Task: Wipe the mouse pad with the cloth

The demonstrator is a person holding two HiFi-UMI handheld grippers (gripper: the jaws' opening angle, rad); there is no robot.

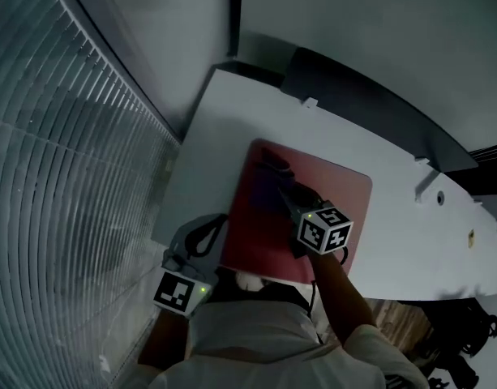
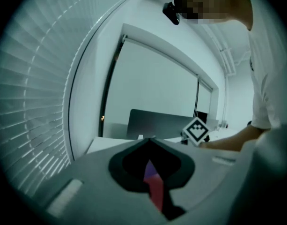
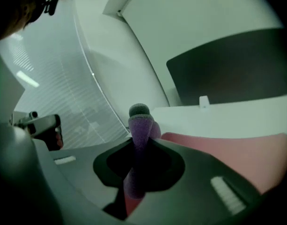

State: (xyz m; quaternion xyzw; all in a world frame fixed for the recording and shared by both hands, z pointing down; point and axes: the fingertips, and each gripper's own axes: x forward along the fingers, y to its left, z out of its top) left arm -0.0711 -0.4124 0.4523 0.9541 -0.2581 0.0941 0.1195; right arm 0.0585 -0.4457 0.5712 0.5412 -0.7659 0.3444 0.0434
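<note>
Between the right gripper's (image 3: 142,143) closed jaws stands the purple cloth (image 3: 141,124), pinched above the red mouse pad (image 3: 237,156); the left gripper's (image 2: 150,139) jaws meet at their tips.

Slatted window blinds (image 1: 62,160) fill the left of the frame. A white desk (image 1: 224,128) runs diagonally through the centre, with a dark panel (image 1: 370,104) behind it. Wood floor (image 1: 394,314) shows at lower right.
</note>
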